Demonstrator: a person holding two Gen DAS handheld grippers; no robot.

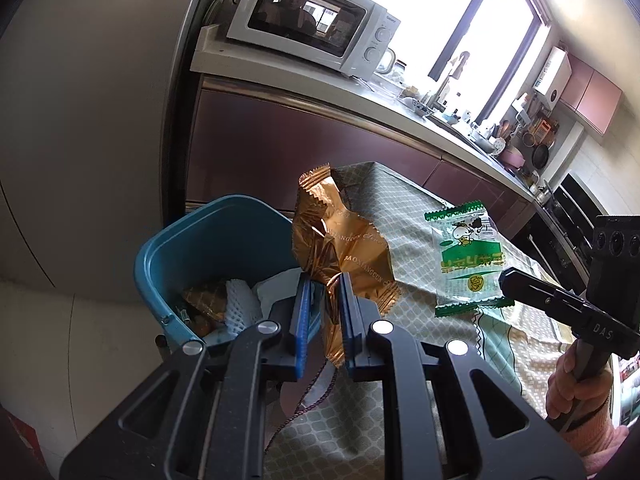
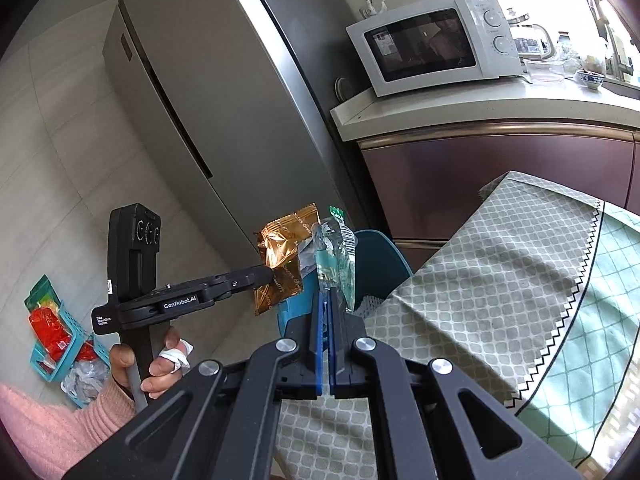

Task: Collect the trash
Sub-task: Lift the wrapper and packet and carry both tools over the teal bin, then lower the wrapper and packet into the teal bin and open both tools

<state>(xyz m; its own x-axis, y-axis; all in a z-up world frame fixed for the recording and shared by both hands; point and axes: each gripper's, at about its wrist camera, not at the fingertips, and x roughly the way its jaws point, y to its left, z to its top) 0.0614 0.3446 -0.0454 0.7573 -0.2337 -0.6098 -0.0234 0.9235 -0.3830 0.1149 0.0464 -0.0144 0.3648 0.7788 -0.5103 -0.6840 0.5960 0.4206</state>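
My left gripper [image 1: 325,280] is shut on a crumpled gold snack wrapper [image 1: 340,240], held up beside the rim of a blue trash bin [image 1: 168,248]. The bin holds white foam netting, paper and other wrappers. To the right, my right gripper [image 1: 505,280] is shut on a green-and-white candy wrapper [image 1: 466,256] above the table. In the right wrist view, the right gripper [image 2: 326,292] pinches the same green wrapper [image 2: 334,260] in front of the bin [image 2: 384,260]. The left gripper [image 2: 269,274] comes in from the left with the gold wrapper [image 2: 282,256].
A table with a green patterned cloth [image 2: 500,280] stands right of the bin. Behind are a grey fridge [image 2: 208,100], a counter with a white microwave [image 2: 432,44] and maroon cabinets. A teal basket [image 2: 64,344] with red packets lies on the floor at left.
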